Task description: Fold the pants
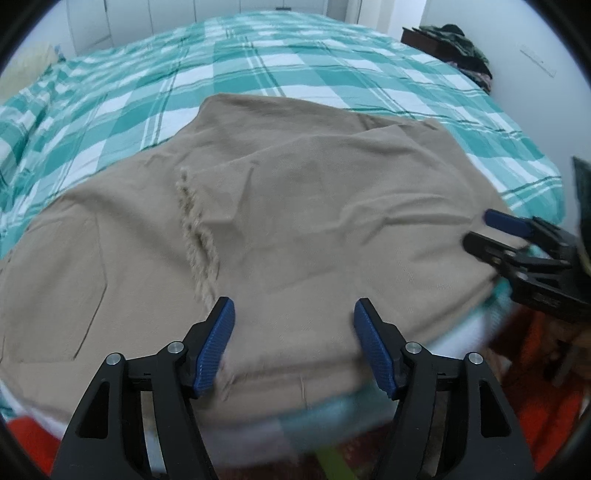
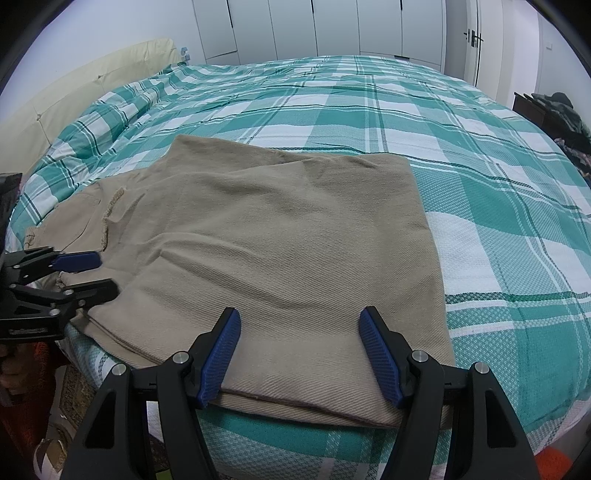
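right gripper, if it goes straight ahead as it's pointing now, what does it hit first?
Probably the folded pants: the open right gripper points across their near edge, low over the cloth. Depth is unclear, so it may skim over them.

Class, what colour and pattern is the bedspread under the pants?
Teal-green and white checks on the bedspread, clearest in the right wrist view.

A home bedroom: checked bed [image 2: 332,110]; white wardrobes [image 2: 332,29]; cream headboard [image 2: 74,85].

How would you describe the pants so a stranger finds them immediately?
Find the bed with the teal-and-white checked cover. At its near edge lie the pants, partly folded, plain beige with a frayed pocket seam. They are the only unpatterned cloth there.
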A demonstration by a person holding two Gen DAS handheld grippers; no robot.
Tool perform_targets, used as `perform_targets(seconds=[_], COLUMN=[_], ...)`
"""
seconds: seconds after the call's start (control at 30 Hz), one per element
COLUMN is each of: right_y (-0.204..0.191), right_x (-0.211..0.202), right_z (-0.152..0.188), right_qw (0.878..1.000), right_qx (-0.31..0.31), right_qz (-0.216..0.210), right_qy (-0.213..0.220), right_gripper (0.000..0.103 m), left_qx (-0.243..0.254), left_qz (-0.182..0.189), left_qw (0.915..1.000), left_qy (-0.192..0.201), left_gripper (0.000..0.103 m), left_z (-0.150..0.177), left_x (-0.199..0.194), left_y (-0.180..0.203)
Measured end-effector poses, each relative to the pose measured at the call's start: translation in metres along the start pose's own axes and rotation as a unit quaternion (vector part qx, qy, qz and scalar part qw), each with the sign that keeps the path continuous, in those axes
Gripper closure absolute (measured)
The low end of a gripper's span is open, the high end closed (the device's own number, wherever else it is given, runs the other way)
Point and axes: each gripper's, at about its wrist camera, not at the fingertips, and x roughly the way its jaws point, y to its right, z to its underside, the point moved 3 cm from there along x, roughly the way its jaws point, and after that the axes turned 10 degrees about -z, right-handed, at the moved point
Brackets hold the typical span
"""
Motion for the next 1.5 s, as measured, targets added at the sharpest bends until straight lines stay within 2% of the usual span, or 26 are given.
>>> perform_targets(seconds=[0.03, 0.13, 0.2, 0.27, 0.33, 0.4, 0.43, 0.53, 0.6, 0.67, 0.87, 1.0, 1.03, 1.13, 1.2, 1.23, 1.37, 1.43, 1.5], right_y=[0.0, 0.001, 0.002, 0.001, 0.001, 0.001, 0.001, 0.001, 0.001, 0.001, 0.001, 0.001, 0.001, 0.001, 0.001, 0.0, 0.0, 0.0, 0.0], right_x=[0.0, -0.001, -0.001, -0.001, -0.001, -0.001, -0.001, -0.001, -0.001, -0.001, -0.001, -0.001, -0.001, -0.001, -0.001, -0.001, -0.001, -0.001, -0.001], right_z=[0.0, 0.0, 0.0, 0.0, 0.0, -0.001, -0.001, 0.0, 0.0, -0.001, -0.001, 0.0, 0.0, 0.0, 0.0, -0.001, -0.001, -0.001, 0.0], right_qw=[1.0, 1.0, 1.0, 1.0, 1.0, 1.0, 1.0, 1.0, 1.0, 1.0, 1.0, 1.0, 1.0, 1.0, 1.0, 1.0, 1.0, 1.0, 1.0], right_qx=[0.001, 0.004, 0.004, 0.004, 0.005, 0.004, 0.005, 0.005, 0.005, 0.004, 0.004, 0.005, 0.005, 0.005, 0.005, 0.005, 0.004, 0.004, 0.005], right_qz=[-0.001, -0.003, -0.004, -0.004, -0.005, -0.005, -0.005, -0.004, -0.004, -0.004, -0.004, -0.005, -0.005, -0.005, -0.005, -0.005, -0.005, -0.005, -0.005], right_qy=[0.0, 0.001, 0.001, 0.001, 0.001, 0.001, 0.001, 0.001, 0.001, 0.002, 0.001, 0.001, 0.001, 0.001, 0.002, 0.002, 0.002, 0.002, 0.002], right_gripper=[0.036, 0.036, 0.036, 0.036, 0.036, 0.036, 0.035, 0.034, 0.034, 0.034, 0.034, 0.034, 0.034, 0.034, 0.034, 0.034, 0.034, 0.034, 0.033], left_qx=[-0.006, -0.044, -0.094, -0.165, -0.245, -0.314, -0.354, -0.404, -0.416, -0.417, -0.436, -0.437, -0.44, -0.446, -0.45, -0.448, -0.439, -0.436, -0.422], left_qz=[0.02, 0.07, 0.093, 0.103, 0.101, 0.107, 0.108, 0.129, 0.142, 0.145, 0.122, 0.11, 0.11, 0.095, 0.111, 0.109, 0.082, 0.077, 0.071], left_qw=[0.9997, 0.9965, 0.9912, 0.9809, 0.9643, 0.9434, 0.929, 0.9055, 0.898, 0.8973, 0.8908, 0.8923, 0.8907, 0.8899, 0.8862, 0.8873, 0.8934, 0.8953, 0.9028], left_qy=[-0.008, -0.014, -0.006, 0.004, 0.005, 0.004, 0.001, 0.001, -0.006, -0.014, -0.036, -0.033, -0.03, -0.019, -0.005, -0.006, -0.047, -0.049, -0.039], left_gripper=[0.029, 0.027, 0.025, 0.024, 0.024, 0.026, 0.026, 0.037, 0.043, 0.052, 0.054, 0.054, 0.056, 0.1, 0.102, 0.102, 0.1, 0.097, 0.09], left_z=[0.002, 0.006, 0.009, 0.017, 0.031, 0.049, 0.062, 0.081, 0.086, 0.085, 0.088, 0.081, 0.079, 0.075, 0.079, 0.081, 0.098, 0.099, 0.095], left_x=[-0.009, -0.037, -0.057, -0.072, -0.078, -0.078, -0.077, -0.07, -0.06, -0.05, -0.02, -0.015, -0.014, -0.017, -0.027, -0.03, -0.015, -0.015, -0.028], left_y=[-0.005, -0.033, -0.07, -0.122, -0.177, -0.222, -0.246, -0.276, -0.281, -0.28, -0.284, -0.277, -0.279, -0.281, -0.282, -0.282, -0.283, -0.281, -0.276])
